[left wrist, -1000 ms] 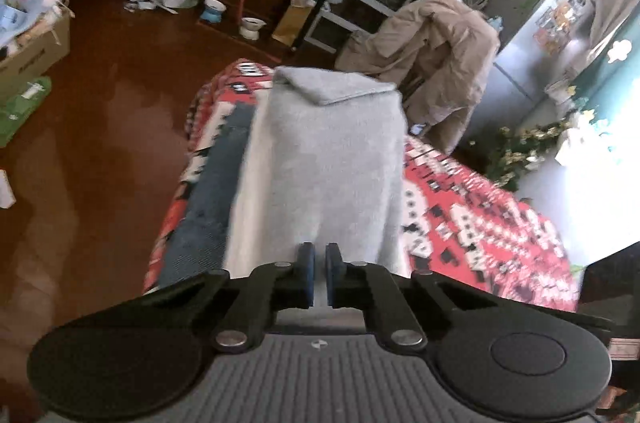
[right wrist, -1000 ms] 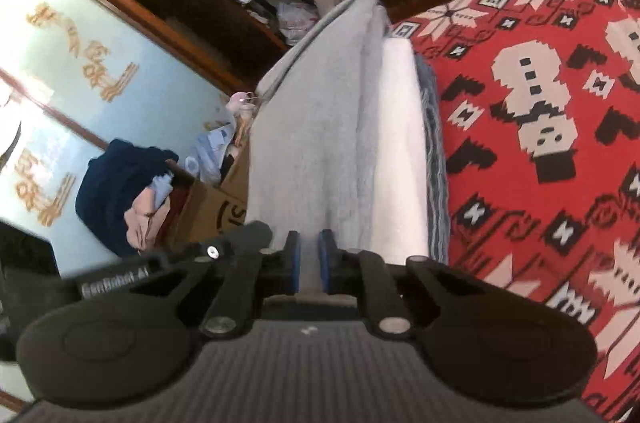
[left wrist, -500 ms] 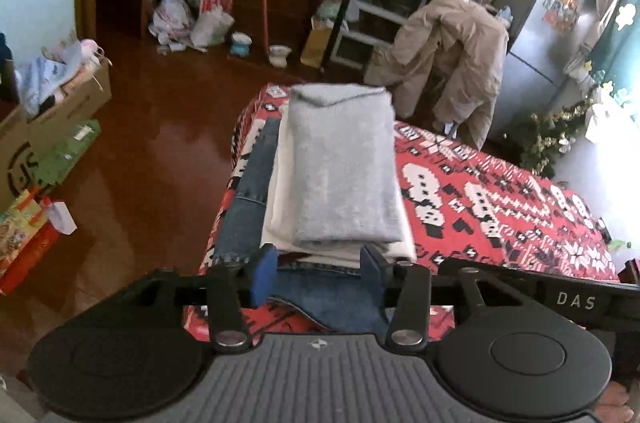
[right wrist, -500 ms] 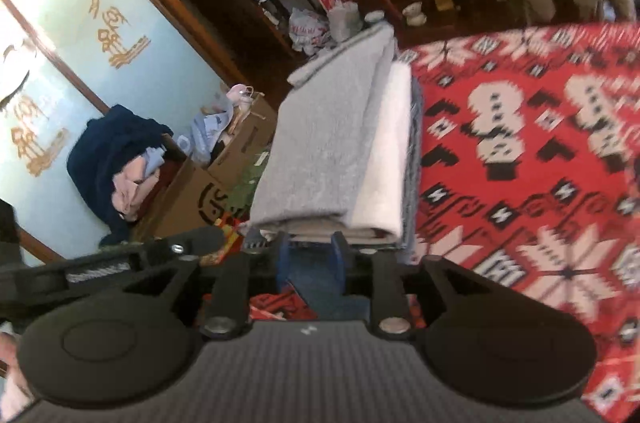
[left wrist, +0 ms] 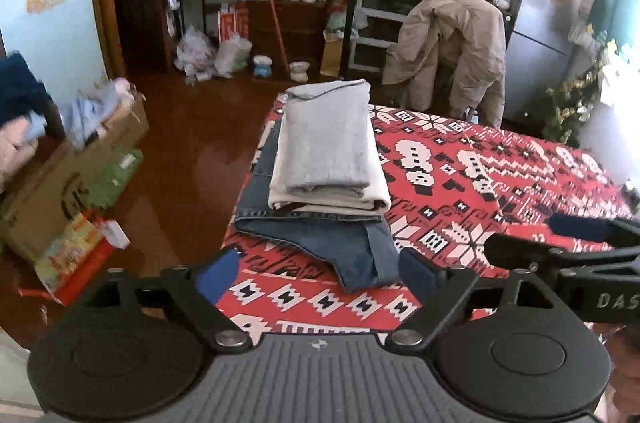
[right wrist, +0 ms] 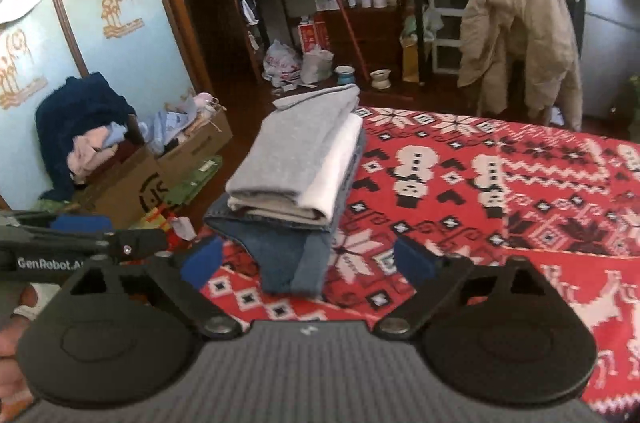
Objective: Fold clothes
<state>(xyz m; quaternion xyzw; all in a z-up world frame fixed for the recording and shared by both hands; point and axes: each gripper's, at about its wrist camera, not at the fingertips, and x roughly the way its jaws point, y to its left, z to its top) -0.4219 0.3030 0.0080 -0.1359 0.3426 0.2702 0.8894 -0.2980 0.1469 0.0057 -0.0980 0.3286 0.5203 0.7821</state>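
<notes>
The folded grey garment lay atop cream and denim layers at the table's left edge; both grippers' fingers were opening, empty. A draped beige coat stood beyond; cardboard boxes crowded the floor leftward.

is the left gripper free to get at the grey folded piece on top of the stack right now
Probably yes: the left gripper is empty with jaws opening, and the grey folded garment lies uncovered atop the stack straight ahead, with nothing between them.

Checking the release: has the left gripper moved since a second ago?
Yes. The left gripper has backed away from the gray garment toward the table's near edge, jaws opening, nothing between them.
</notes>
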